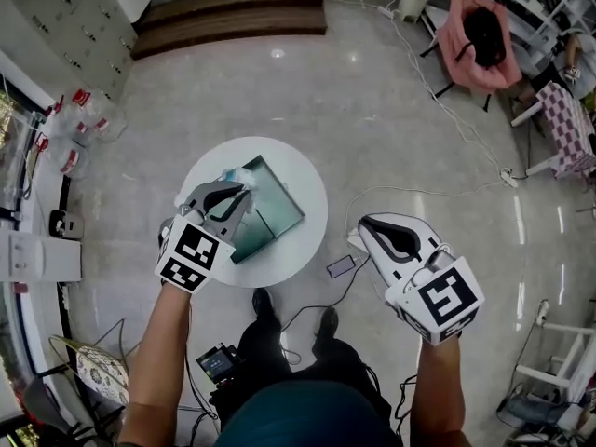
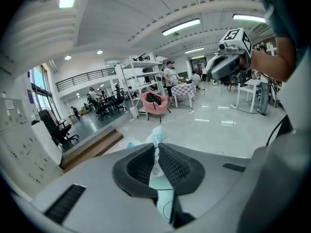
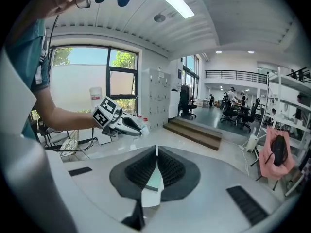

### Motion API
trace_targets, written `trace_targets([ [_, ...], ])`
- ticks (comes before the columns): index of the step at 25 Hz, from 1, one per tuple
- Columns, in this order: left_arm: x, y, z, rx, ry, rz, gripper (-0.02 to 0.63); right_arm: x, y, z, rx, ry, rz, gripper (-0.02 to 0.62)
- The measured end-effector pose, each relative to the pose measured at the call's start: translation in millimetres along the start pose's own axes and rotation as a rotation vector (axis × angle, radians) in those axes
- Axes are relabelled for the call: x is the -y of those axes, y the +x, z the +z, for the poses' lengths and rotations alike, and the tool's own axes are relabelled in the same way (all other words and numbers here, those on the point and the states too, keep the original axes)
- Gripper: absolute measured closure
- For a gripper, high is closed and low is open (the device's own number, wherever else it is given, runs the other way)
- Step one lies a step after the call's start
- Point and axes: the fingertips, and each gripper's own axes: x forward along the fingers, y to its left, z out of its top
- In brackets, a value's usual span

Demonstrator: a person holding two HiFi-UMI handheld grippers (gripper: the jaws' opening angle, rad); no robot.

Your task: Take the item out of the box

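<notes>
A teal open box (image 1: 272,210) lies on a round white table (image 1: 300,248). My left gripper (image 1: 242,192) hovers over the box's near left side, shut on a crinkled clear plastic packet (image 1: 232,176). In the left gripper view the packet (image 2: 156,141) sticks up from between the nearly closed jaws of the left gripper (image 2: 156,154). My right gripper (image 1: 365,223) hangs to the right of the table, above the floor, shut with nothing in it. The right gripper view shows the right gripper (image 3: 156,153) with its pads together, and beyond it the left gripper (image 3: 120,123) carrying the packet (image 3: 139,127).
A phone (image 1: 341,266) with a cable lies on the floor by the table's right edge. The person's feet (image 1: 264,303) stand just below the table. A pink chair (image 1: 475,40) and cables are at the far right, and wooden steps (image 1: 228,17) lie at the back.
</notes>
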Motion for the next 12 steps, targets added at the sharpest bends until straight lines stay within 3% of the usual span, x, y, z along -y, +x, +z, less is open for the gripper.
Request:
trace_targets([
  [7,-1,-101,45,0.076,0.001,0.081,0.565,-43,-32,45,0.048,-0.060,0.066,0.555],
  [12,15,-181,51,0.139,0.013,0.120,0.565,-100,-45,67,0.086,-0.095,0.094,0.555],
])
